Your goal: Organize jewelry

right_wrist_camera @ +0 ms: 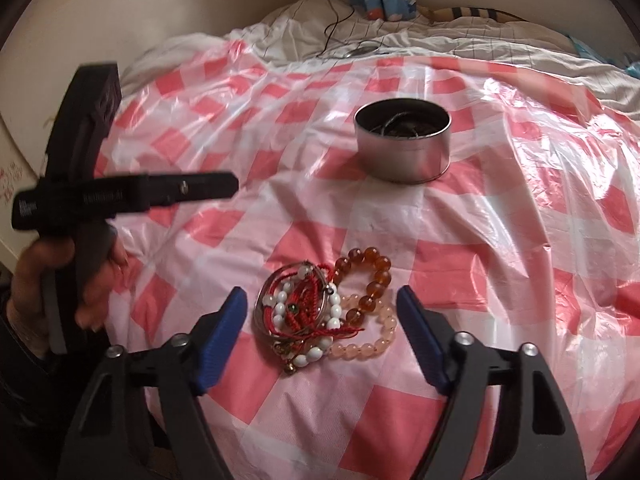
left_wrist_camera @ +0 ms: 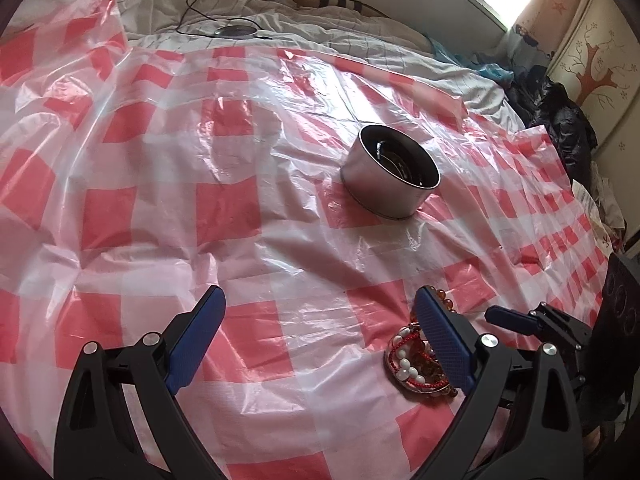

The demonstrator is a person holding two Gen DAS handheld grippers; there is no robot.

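A pile of bracelets (right_wrist_camera: 320,316) lies on the checked plastic sheet: red cord and white beads, an amber bead bracelet (right_wrist_camera: 370,276) and a pale pink one (right_wrist_camera: 374,342). My right gripper (right_wrist_camera: 320,292) stands open just over the pile, one finger on each side, with its pads clear of the beads. Further back sits a round metal tin (right_wrist_camera: 404,144) with dark strands inside. My left gripper (left_wrist_camera: 320,292) is open over bare sheet, holding nothing. Its right finger partly hides the pile (left_wrist_camera: 404,364). The tin (left_wrist_camera: 390,172) is ahead of it.
The red-and-white plastic sheet (left_wrist_camera: 160,200) covers a bed with rumpled white bedding (left_wrist_camera: 280,24) behind. A cable and a small round device (left_wrist_camera: 236,31) lie at the far side. Dark clothes (left_wrist_camera: 560,112) are heaped at the right. A hand (right_wrist_camera: 100,280) grips the left gripper's handle.
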